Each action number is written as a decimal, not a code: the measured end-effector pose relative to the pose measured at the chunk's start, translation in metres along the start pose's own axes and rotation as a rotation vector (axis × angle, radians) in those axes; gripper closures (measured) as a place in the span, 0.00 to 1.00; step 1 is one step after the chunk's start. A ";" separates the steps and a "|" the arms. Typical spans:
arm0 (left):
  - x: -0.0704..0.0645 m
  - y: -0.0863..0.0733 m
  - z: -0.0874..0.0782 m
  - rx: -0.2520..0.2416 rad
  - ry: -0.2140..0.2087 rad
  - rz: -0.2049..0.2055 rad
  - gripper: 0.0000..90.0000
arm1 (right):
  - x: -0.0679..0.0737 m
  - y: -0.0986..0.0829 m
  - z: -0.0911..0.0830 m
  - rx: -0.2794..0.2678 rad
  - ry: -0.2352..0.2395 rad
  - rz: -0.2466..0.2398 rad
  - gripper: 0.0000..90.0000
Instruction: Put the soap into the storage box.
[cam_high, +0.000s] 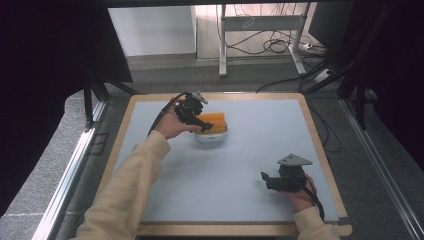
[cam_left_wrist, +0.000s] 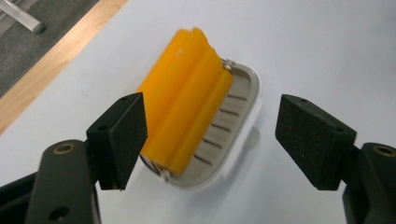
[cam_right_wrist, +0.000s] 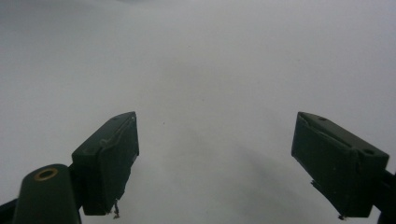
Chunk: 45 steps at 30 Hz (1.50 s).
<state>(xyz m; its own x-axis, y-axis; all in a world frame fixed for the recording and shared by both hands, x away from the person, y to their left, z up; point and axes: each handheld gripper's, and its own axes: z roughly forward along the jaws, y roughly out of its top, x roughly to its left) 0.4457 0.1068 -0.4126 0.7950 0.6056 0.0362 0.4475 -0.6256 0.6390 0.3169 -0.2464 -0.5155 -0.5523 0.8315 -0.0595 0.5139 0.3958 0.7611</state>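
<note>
Orange block (cam_left_wrist: 187, 100) resting tilted in white ribbed dish (cam_left_wrist: 233, 135), at far left-centre of desk (cam_high: 250, 150). Left claw (cam_high: 197, 120) spread wide, straddling block and dish, nothing gripped. Right claw (cam_high: 272, 181) wide, empty, well apart near front edge. Risks: closing on dish rim instead of block; block slipping from pads; light dish sliding or tipping under off-centre squeeze.

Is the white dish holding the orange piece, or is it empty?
Holding it. In the left gripper view, the orange piece lies in the white dish, covering one side; the ribbed floor shows bare beside it.
</note>
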 end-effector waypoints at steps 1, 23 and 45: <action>-0.002 -0.005 -0.004 -0.004 -0.003 0.004 0.27 | 0.000 0.000 0.000 0.000 0.000 0.000 0.17; -0.050 -0.140 -0.049 -0.066 0.059 -0.146 0.23 | 0.002 0.001 -0.002 -0.007 -0.013 -0.007 0.17; -0.053 -0.197 -0.049 -0.033 0.065 -0.240 0.21 | 0.003 0.003 -0.006 -0.051 -0.042 -0.026 0.18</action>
